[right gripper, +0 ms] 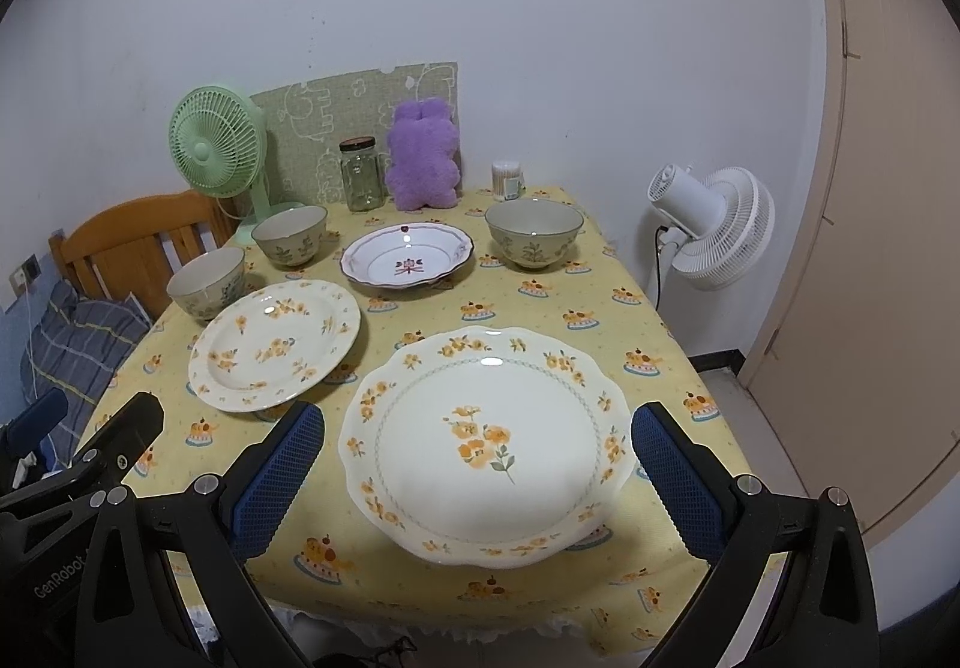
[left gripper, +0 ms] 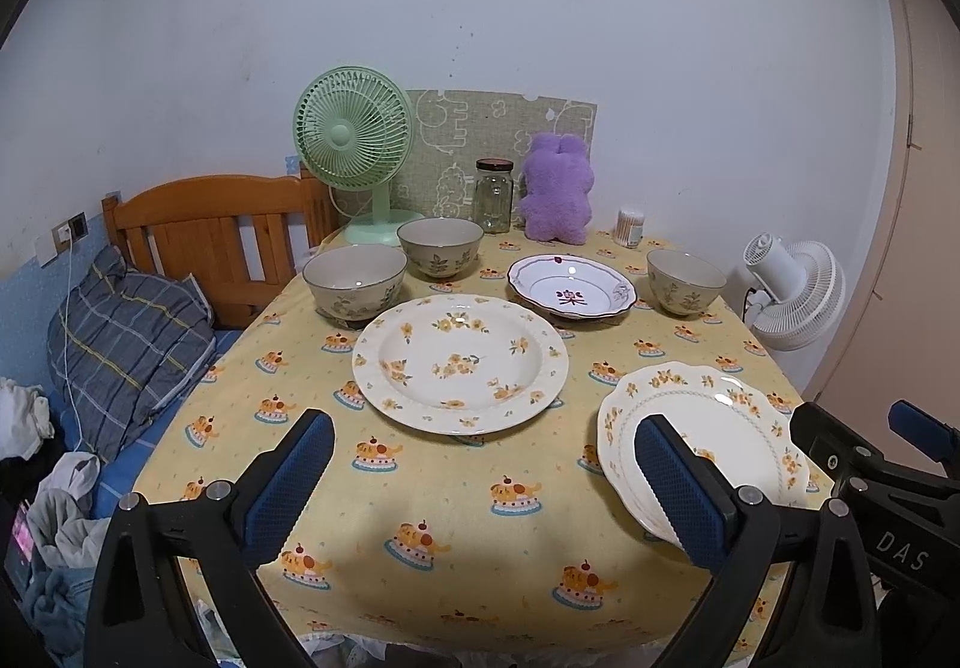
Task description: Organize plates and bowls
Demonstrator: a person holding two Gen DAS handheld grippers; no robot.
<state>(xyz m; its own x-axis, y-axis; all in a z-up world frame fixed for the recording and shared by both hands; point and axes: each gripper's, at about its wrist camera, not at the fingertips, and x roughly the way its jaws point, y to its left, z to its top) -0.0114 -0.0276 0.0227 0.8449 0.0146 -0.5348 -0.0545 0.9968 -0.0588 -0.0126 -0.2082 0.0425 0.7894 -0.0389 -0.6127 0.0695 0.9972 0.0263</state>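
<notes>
Three plates and three bowls stand on a yellow tablecloth. A round flowered plate (left gripper: 459, 362) (right gripper: 274, 342) lies mid-table. A scalloped flowered plate (right gripper: 486, 440) (left gripper: 720, 428) lies near the front right edge. A white plate with a red character (left gripper: 571, 286) (right gripper: 408, 254) sits further back. Two beige bowls (left gripper: 354, 279) (left gripper: 440, 246) stand at the back left, a third bowl (left gripper: 686, 279) (right gripper: 534, 234) at the back right. My left gripper (left gripper: 480, 479) is open above bare cloth. My right gripper (right gripper: 477, 479) is open, its pads either side of the scalloped plate, holding nothing.
Along the back wall stand a green desk fan (left gripper: 354, 152), a glass jar (left gripper: 494, 194), a purple plush toy (left gripper: 555, 188) and a cotton swab tub (left gripper: 630, 227). A wooden bed frame (left gripper: 210, 236) with a pillow is left of the table; a white fan (right gripper: 714, 224) stands right.
</notes>
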